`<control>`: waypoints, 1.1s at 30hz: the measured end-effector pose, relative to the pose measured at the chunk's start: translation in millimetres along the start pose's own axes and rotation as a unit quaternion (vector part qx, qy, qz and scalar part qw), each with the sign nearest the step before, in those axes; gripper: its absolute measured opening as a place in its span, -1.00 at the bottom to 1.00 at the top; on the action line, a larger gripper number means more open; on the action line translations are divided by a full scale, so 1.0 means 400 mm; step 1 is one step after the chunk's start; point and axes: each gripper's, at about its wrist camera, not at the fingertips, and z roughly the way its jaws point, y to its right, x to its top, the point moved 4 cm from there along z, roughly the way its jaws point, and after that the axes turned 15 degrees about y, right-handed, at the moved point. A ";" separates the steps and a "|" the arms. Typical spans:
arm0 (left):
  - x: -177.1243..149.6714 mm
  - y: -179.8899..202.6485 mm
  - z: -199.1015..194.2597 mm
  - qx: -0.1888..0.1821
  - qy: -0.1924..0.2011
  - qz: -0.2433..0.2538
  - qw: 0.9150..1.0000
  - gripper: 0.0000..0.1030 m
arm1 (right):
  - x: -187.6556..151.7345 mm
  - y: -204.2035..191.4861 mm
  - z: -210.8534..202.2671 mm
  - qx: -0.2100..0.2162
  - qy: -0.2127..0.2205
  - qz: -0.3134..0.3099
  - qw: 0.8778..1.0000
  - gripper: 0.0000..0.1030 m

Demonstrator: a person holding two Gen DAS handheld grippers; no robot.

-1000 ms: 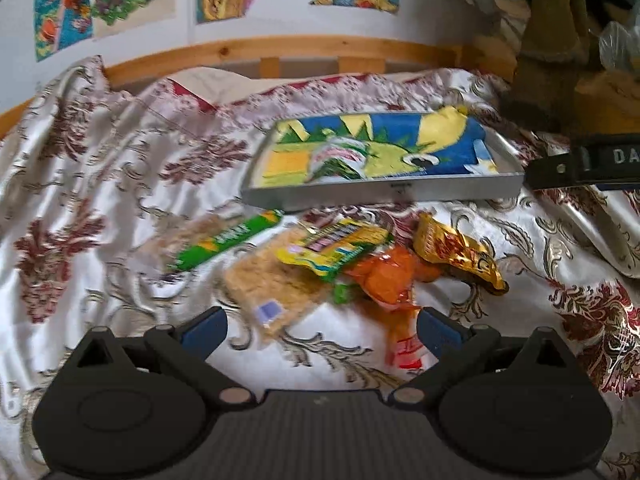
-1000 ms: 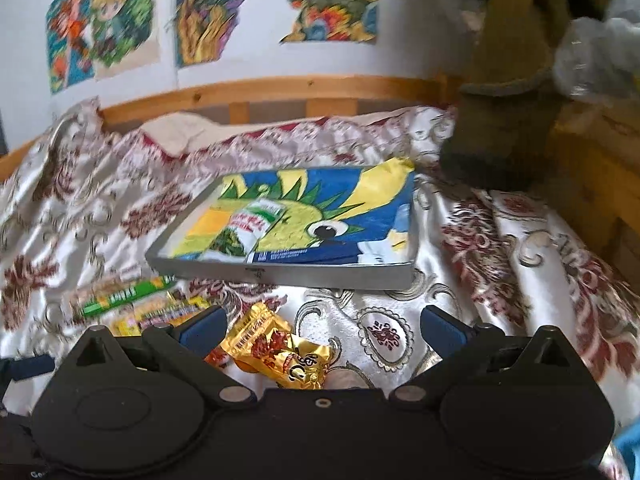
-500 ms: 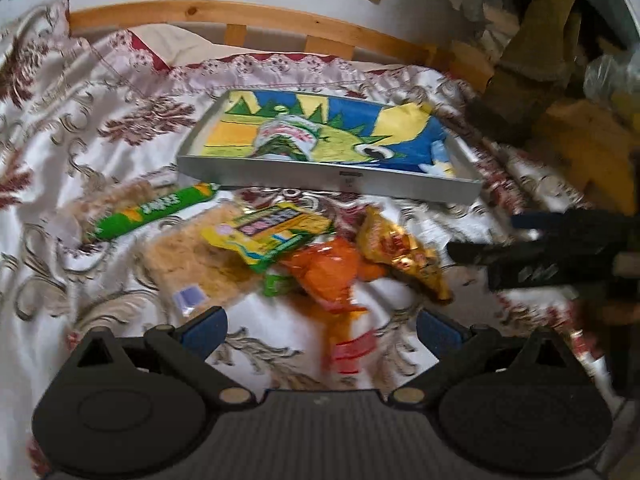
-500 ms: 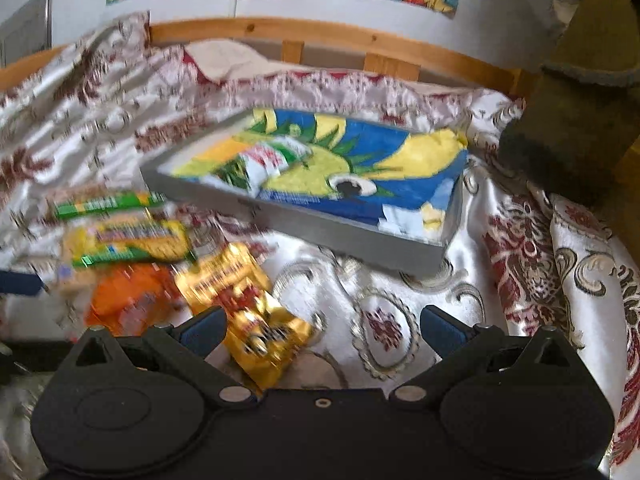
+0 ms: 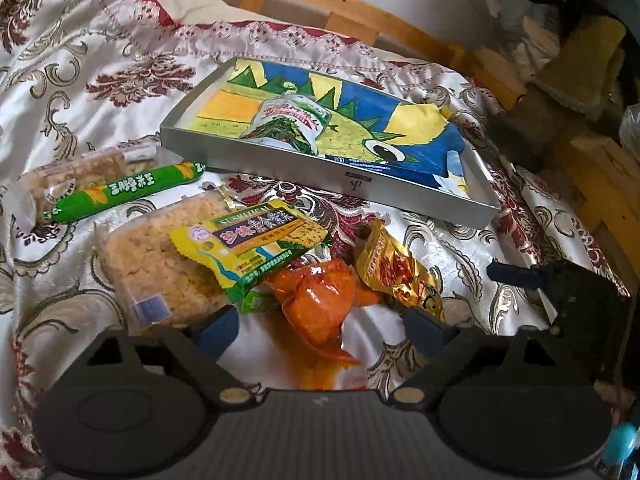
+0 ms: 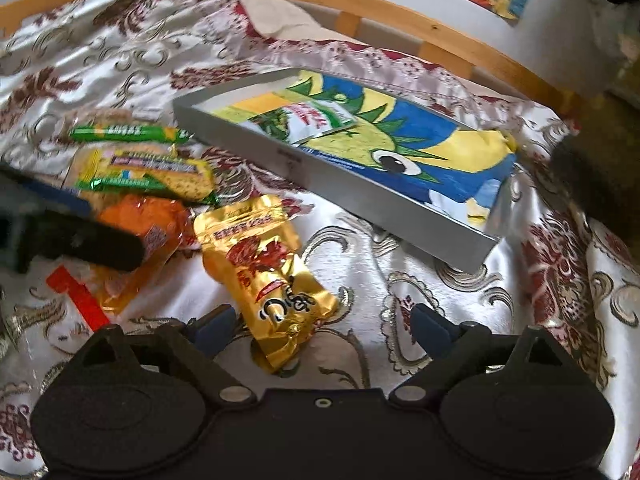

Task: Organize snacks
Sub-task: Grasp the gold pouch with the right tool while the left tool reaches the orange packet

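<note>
A grey tray with a dinosaur picture lies on the bedspread and holds a white-green packet. In front lie a green stick, a clear-wrapped rice cake, a yellow-green pack, an orange packet and a gold packet. My left gripper is open over the orange packet. My right gripper is open, with the gold packet's near end between its fingers.
The patterned bedspread covers the bed. A wooden rail runs along the back. Brown clutter stands at the right. The right gripper shows in the left wrist view, and the left gripper shows in the right wrist view.
Both grippers have moved forward and down toward the snack pile. The right gripper has come over the gold packet, the left over the orange one. Both stay open.
</note>
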 end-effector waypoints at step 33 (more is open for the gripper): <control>-0.014 -0.024 0.032 -0.005 -0.014 -0.040 0.999 -0.11 | 0.004 -0.059 0.065 0.036 0.001 -0.038 0.999 -0.18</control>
